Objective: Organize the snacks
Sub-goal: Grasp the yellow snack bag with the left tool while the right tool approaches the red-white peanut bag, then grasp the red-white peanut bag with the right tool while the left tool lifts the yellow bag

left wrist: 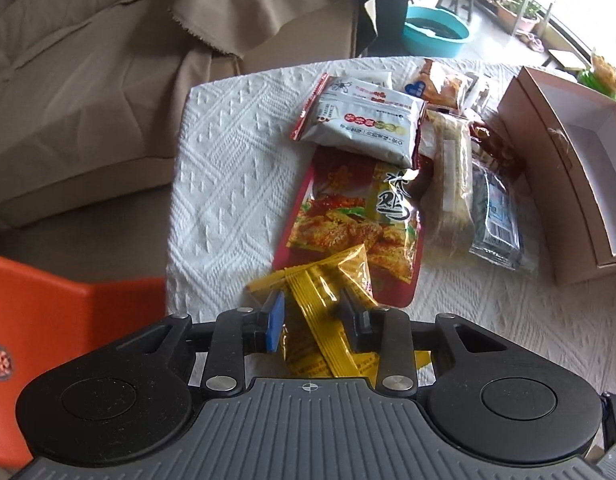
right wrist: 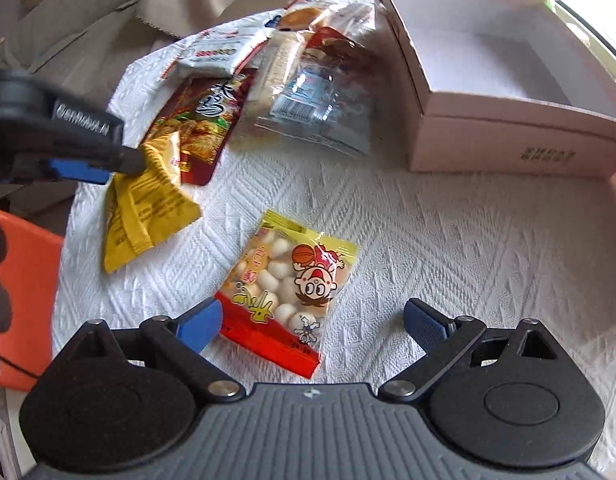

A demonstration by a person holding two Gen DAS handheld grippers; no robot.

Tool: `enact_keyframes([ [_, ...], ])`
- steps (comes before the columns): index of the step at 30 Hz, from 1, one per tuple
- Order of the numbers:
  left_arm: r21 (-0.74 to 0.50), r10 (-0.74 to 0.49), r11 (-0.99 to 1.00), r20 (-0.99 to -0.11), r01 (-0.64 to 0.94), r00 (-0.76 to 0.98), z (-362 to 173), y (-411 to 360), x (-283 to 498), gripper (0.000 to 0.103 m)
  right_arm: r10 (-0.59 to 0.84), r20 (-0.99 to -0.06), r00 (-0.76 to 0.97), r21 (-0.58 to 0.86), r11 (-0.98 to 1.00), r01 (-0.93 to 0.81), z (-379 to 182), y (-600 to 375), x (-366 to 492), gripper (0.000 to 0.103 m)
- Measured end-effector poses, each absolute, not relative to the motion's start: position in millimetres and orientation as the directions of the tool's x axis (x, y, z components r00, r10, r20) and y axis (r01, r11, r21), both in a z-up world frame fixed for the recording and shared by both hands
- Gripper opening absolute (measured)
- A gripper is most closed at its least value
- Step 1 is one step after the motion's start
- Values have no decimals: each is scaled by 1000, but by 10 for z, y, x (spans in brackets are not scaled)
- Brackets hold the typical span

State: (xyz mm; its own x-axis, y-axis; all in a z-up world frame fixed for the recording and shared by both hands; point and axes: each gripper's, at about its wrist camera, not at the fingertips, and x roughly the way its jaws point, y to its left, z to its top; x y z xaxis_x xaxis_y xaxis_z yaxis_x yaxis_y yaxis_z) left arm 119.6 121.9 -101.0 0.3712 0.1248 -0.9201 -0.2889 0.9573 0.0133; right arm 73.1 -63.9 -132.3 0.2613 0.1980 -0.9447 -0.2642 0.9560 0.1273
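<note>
the left gripper [left wrist: 314, 318] holds a yellow snack packet [left wrist: 328, 316] between its pads, low in the centre of the left wrist view. in the right wrist view the same packet hangs at middle left, pinched near its top edge with most of its body dangling toward the white cloth [right wrist: 428, 240]. that thin hold on crinkly film looks like the main risk: a quick swing could let the packet slip out or twist free.

the right gripper [right wrist: 312, 322] is spread wide, its blue pads either side of a bag of white round snacks [right wrist: 286, 284] lying flat at lower centre. closing on so flat a bag may only skid it along the cloth.

the open pink box [right wrist: 508, 136] sits at upper right, apparently empty. the pile of other packets [right wrist: 268, 76] lies between the yellow packet and the box, so a low carry could drag through it and scatter things.
</note>
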Motion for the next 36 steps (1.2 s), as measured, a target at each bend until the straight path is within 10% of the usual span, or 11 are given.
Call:
enact_keyframes([
  [5, -242, 4, 773, -922, -587, 386, -1083, 1612, 1129, 36, 197, -945, 260, 90, 922, -376, -1355, -583, 642, 103],
  [20, 54, 153, 964, -915, -261, 374, -1100, 1026, 1247, 48, 170, -947, 272, 16, 873, -488, -1393, -498, 529, 103],
  [26, -101, 93, 892, -914, -441, 396, -1148, 1309, 1066, 54, 179, -941, 287, 17, 872, -489, -1396, -517, 503, 103],
  [36, -118, 1, 923, -951, -367, 309, -1326, 1312, 1304, 94, 165, -953, 255, 13, 861, -508, -1375, -477, 561, 103],
])
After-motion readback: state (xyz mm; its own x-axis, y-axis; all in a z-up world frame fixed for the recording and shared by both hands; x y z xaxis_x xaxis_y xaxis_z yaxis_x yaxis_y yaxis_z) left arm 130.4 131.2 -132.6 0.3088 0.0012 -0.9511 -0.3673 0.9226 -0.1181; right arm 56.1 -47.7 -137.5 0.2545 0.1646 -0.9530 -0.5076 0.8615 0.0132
